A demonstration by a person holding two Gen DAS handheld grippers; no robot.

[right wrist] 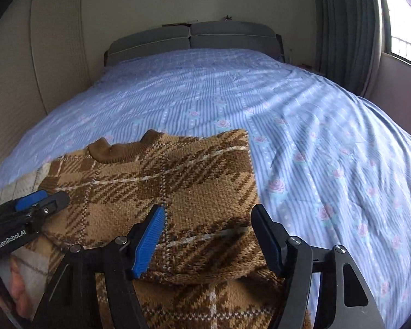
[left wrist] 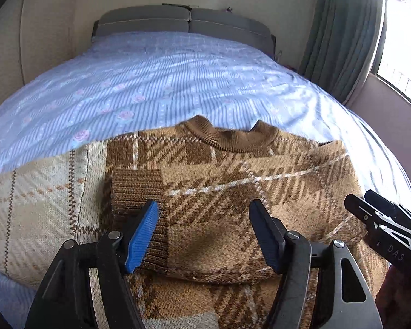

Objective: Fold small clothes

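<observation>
Both your tongs, left gripper [left wrist: 204, 235] and right gripper [right wrist: 205, 240], stand spread over the plaid sweater [left wrist: 233, 186], pinching nothing, folded sleeve cuff [left wrist: 138, 189] at left pad.

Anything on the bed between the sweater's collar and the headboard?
Nothing: between the sweater's collar and the headboard there is only bare blue floral bedsheet. Both wrist views show it.

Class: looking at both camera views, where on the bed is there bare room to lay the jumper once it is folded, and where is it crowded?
Bare sheet runs from the jumper's collar to the headboard, and from its right edge toward the curtain. Crowded: the near edge, where the left gripper and right gripper hang open over the knit.
</observation>
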